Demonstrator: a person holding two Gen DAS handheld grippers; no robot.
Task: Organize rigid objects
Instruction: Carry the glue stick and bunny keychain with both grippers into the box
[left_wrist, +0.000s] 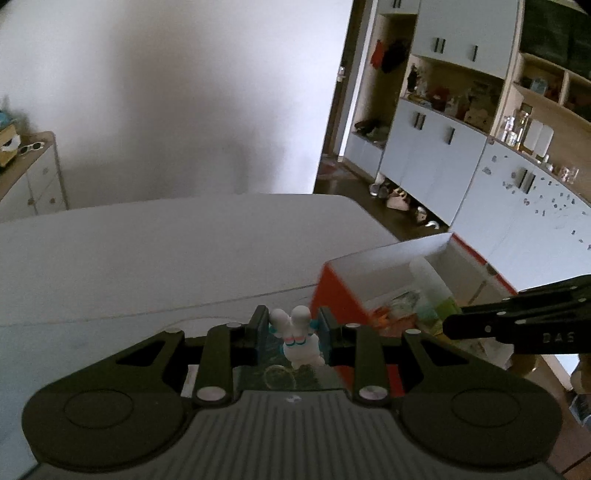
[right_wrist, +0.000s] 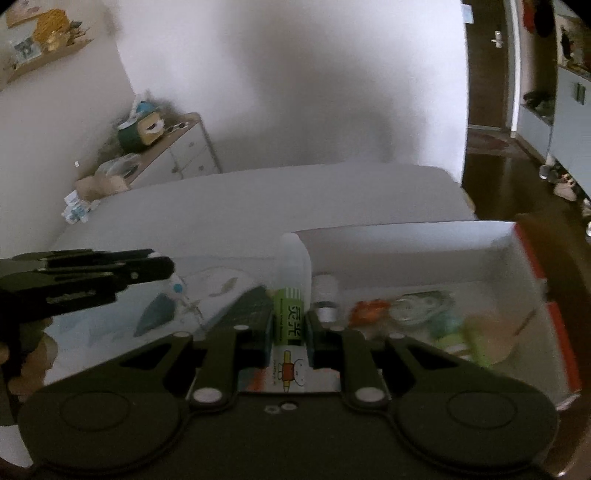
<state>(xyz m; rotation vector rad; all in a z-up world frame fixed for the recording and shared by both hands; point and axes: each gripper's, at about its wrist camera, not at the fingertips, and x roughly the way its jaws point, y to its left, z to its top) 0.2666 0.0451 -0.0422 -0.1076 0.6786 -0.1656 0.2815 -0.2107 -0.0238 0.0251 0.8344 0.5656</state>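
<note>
My left gripper (left_wrist: 293, 326) is shut on a small white figurine (left_wrist: 297, 338) with teal and pink bands, held above the table just left of the box. An orange and white cardboard box (left_wrist: 334, 295) stands open at the right. My right gripper (right_wrist: 290, 325) is shut on a glue stick (right_wrist: 290, 314) with a green label and translucent white cap, held at the box's (right_wrist: 406, 230) left end. The glue stick (left_wrist: 430, 284) and the right gripper's black fingers (left_wrist: 480, 325) also show in the left wrist view over the box. The left gripper (right_wrist: 110, 273) shows at the left of the right wrist view.
The box holds several small items: a white-capped bottle (right_wrist: 325, 291), an orange piece (right_wrist: 369, 310), green and teal bits (right_wrist: 454, 332). A patterned mat (right_wrist: 207, 295) lies on the white table (left_wrist: 147, 251). Cabinets (left_wrist: 443, 155) stand at the right, a dresser (right_wrist: 177, 151) by the wall.
</note>
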